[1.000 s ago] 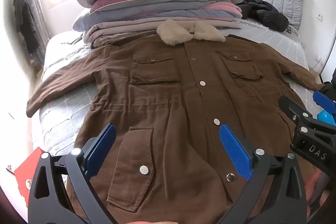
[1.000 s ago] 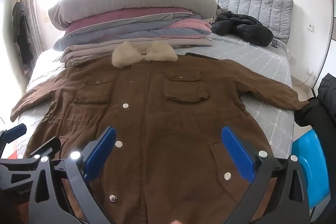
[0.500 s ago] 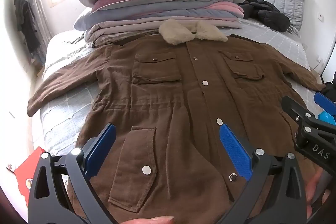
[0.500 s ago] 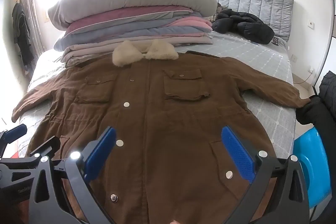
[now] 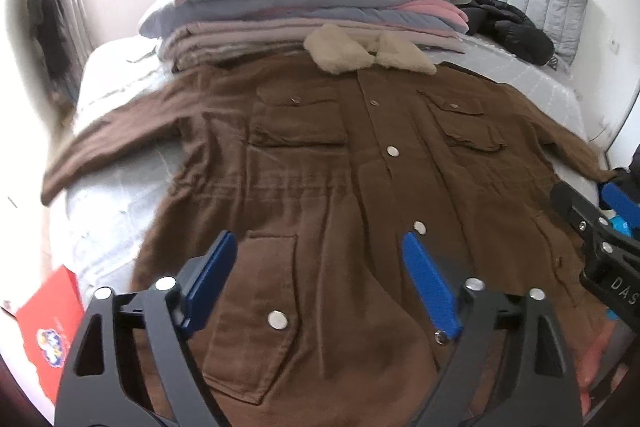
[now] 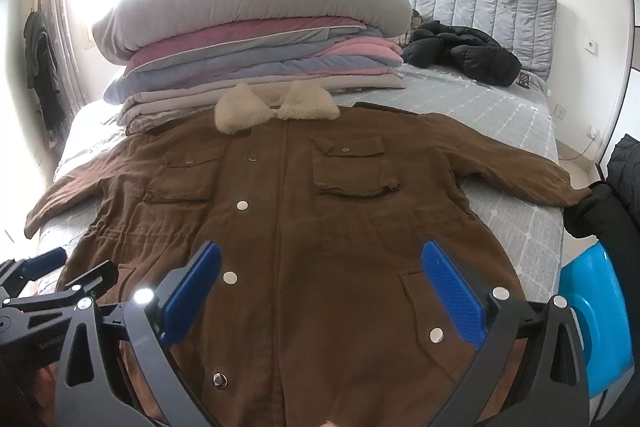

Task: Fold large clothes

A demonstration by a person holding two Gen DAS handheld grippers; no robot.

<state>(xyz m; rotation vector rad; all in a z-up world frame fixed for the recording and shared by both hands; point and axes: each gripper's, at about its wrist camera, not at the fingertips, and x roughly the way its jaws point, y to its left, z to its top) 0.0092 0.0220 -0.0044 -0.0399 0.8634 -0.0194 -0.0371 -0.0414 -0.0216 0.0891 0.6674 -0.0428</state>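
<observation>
Brown cotton coat (image 6: 320, 227) with a cream fleece collar (image 6: 276, 107) lies buttoned and face up across the grey quilted bed (image 6: 500, 115), sleeves spread toward both side edges, hem at the near edge. Left gripper (image 5: 320, 279) hovers over the hem, its jaws apart but just closing a little, nothing between them. Right gripper (image 6: 320, 287) hangs beside it, jaws wide apart. Folded blankets (image 6: 256, 39) are stacked behind the collar.
</observation>
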